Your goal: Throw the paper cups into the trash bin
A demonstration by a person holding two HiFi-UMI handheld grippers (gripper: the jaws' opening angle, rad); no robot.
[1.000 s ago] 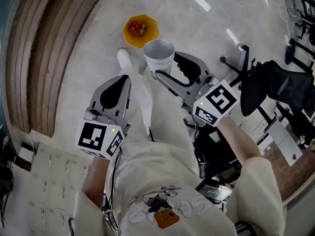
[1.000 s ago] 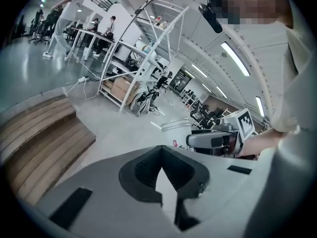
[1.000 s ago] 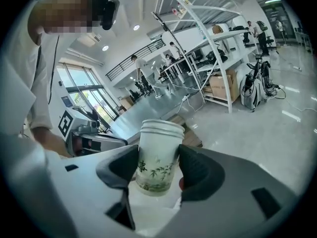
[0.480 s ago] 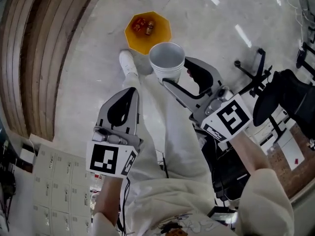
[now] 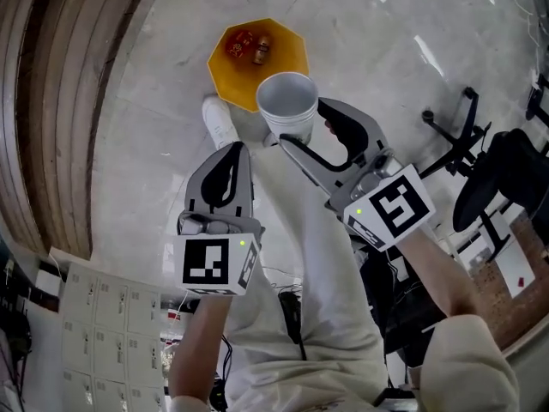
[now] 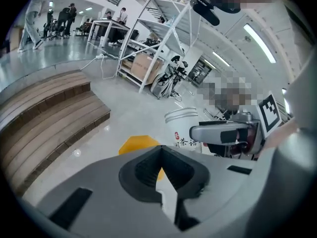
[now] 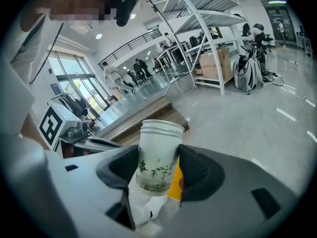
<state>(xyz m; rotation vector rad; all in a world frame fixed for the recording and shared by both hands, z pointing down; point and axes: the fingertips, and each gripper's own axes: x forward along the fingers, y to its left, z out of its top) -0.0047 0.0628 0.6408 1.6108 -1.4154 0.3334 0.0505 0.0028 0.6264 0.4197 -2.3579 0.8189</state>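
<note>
My right gripper (image 5: 300, 132) clamped on paper cup (image 5: 287, 101), jaws pressing both sides of cup wall, cup upright, mouth open upward. From head view I see cup rim overlapping near edge of yellow trash bin (image 5: 283, 54) on floor. Bin holds small red and brown items (image 5: 247, 47). In right gripper view, cup (image 7: 157, 155) shows bamboo print. My left gripper (image 5: 225, 166) has jaws closed together, nothing between them, held just left of cup. White shoe (image 5: 219, 120) beside bin
</note>
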